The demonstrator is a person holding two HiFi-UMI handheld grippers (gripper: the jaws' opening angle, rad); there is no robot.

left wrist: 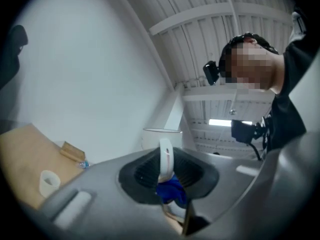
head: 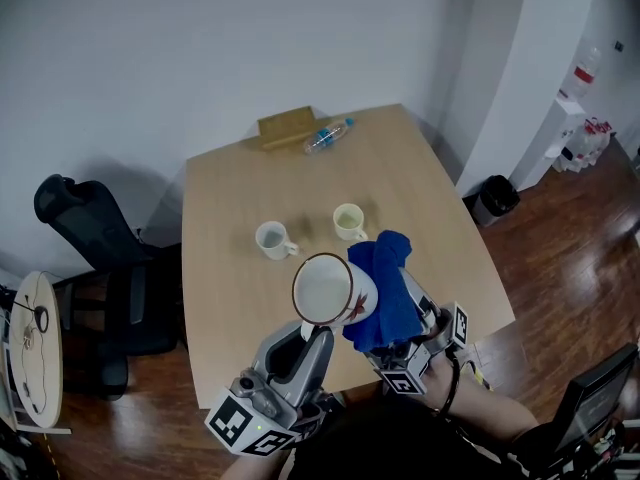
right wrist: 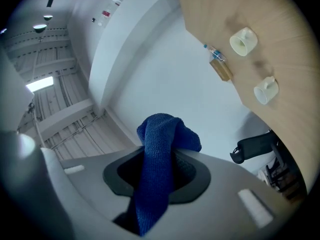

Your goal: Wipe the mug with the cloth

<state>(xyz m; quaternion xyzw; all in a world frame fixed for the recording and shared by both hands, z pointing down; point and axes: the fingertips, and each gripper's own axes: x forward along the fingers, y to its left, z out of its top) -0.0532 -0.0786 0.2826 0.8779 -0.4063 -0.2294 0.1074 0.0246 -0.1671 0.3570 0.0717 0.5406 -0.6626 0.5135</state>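
1. The left gripper (left wrist: 167, 176) has its fingers closed on the handle of a white ceramic mug with red markings (head: 335, 290). The mug is raised over the near part of the light wooden table (head: 230, 268).
2. A blue woven cloth (head: 385, 280) lies against the mug's right side.
3. The right gripper (right wrist: 157, 174) pinches that cloth between narrowly set fingers.

1. Three mugs: a raised mug (head: 330, 290), plus a left mug (head: 272, 239) and a right mug (head: 349, 222) on the one worktop (head: 420, 178).
2. One blue cloth (head: 385, 288).
3. One plastic bottle (head: 327, 136).
4. One tan block (head: 287, 126).
5. One black chair (head: 90, 258).
6. One black bin (head: 495, 198).
7. Two grippers: left gripper (head: 312, 330), right gripper (head: 405, 318).
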